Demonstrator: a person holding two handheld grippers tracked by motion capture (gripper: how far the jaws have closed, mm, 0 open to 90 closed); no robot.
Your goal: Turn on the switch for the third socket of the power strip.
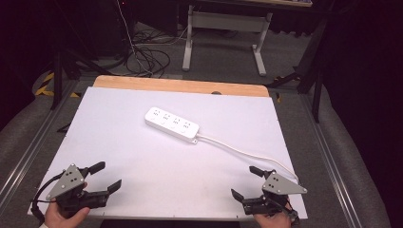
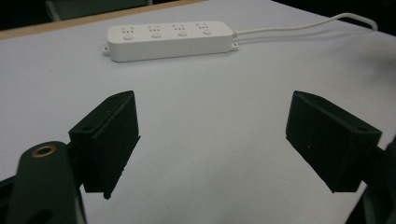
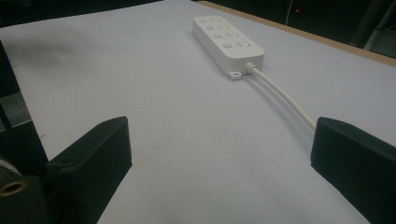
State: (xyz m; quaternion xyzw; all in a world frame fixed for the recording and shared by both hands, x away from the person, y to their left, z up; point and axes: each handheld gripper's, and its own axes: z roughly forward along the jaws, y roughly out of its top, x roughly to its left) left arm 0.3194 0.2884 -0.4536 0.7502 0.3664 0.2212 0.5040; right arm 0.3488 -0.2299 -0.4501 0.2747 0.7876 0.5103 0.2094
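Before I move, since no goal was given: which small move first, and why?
Probably ease the right tool forward toward the power strip. Both tools are open and empty near the table's front edge, and the strip's cord trails toward the right one; the left tool sits farther off.

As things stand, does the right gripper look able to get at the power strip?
Probably yes. The right gripper sits open at the near edge, and bare white tabletop lies between it and the power strip. Only the strip's white cord runs nearby, off to the gripper's right.
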